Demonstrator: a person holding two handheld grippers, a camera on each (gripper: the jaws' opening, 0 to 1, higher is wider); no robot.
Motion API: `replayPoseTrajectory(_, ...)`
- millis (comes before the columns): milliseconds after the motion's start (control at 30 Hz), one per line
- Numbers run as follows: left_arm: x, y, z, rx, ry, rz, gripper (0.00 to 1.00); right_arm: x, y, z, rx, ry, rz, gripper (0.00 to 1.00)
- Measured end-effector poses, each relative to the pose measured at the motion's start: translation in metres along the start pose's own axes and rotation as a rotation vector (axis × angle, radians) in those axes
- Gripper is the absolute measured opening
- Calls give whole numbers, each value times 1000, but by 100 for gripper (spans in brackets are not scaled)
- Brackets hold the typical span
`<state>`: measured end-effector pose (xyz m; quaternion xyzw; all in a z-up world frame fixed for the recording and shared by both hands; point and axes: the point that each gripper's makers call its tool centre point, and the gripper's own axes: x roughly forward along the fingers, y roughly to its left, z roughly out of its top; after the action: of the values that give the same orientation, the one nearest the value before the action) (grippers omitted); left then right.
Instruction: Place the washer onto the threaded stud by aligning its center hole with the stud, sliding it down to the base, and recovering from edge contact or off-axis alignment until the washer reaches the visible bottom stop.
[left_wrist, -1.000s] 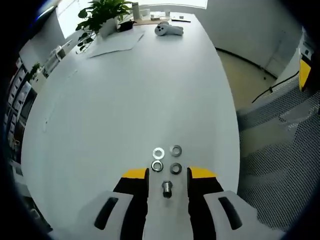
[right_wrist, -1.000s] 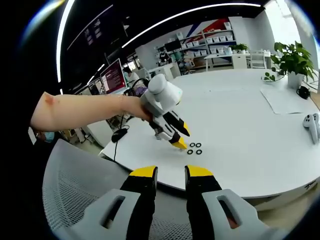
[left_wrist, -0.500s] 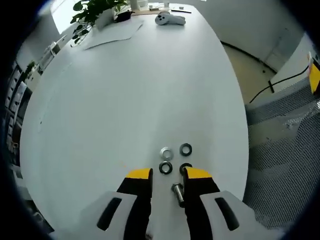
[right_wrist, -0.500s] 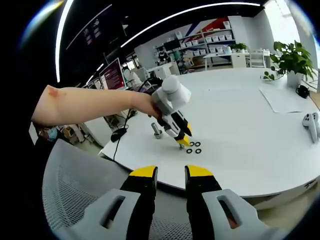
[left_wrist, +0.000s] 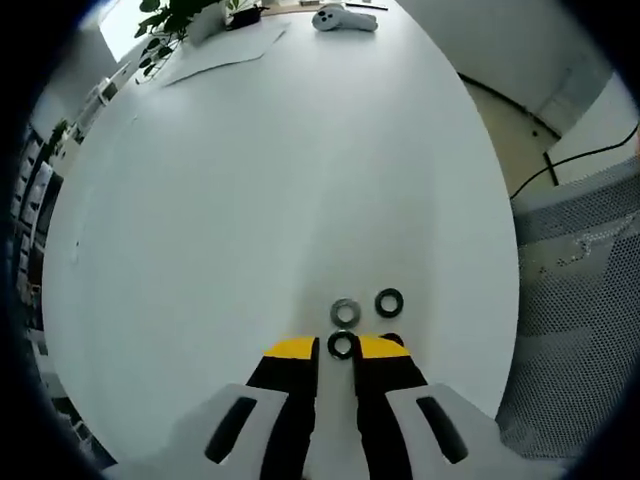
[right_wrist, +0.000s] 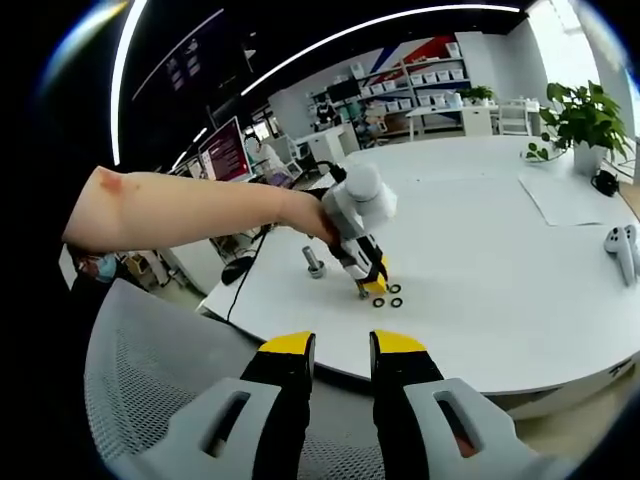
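Left tongs (left_wrist: 340, 352): one pair, yellow-tipped, jaws drawn close with a narrow gap, tips down on the white worktop (left_wrist: 250, 200); whether they grip anything cannot be told. Washers: three counted in the left gripper view, all flat rings with a round centre hole. One dark washer (left_wrist: 341, 345) lies between the tong tips; a paler metal washer (left_wrist: 345, 312) sits just beyond it; a second dark washer (left_wrist: 389, 301) lies beside that, toward the worktop edge. Threaded stud (right_wrist: 315, 264): one, short, grey metal, upright on the worktop in the right gripper view, apart from the washers and with none on it. Right tongs (right_wrist: 338, 350): one pair, jaws slightly apart, holding nothing, off the worktop above a mesh chair (right_wrist: 150, 400). Far end: one white controller (left_wrist: 343, 18), one sheet of paper (left_wrist: 225, 58), one potted plant (left_wrist: 180, 15).
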<state>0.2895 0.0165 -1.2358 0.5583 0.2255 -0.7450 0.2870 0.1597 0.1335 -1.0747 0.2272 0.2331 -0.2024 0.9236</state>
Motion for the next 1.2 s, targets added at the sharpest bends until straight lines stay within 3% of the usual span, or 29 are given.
replayPoseTrajectory(300, 1, -1, -2, -9, 35, -13, 15, 0, 1, 0, -2, 0, 4, 25)
replayPoseTrajectory(833, -1, -8, 0, -20, 41, -41, 16, 0, 2, 1, -6, -5, 16, 25)
replayPoseTrajectory(1067, 3, -2, -2, 13, 58, 2, 13, 0, 1, 1, -7, -5, 20, 25)
replayPoseTrajectory(1200, 3, -1, -4, 80, 72, 20, 9, 0, 1, 2, -7, -5, 21, 25)
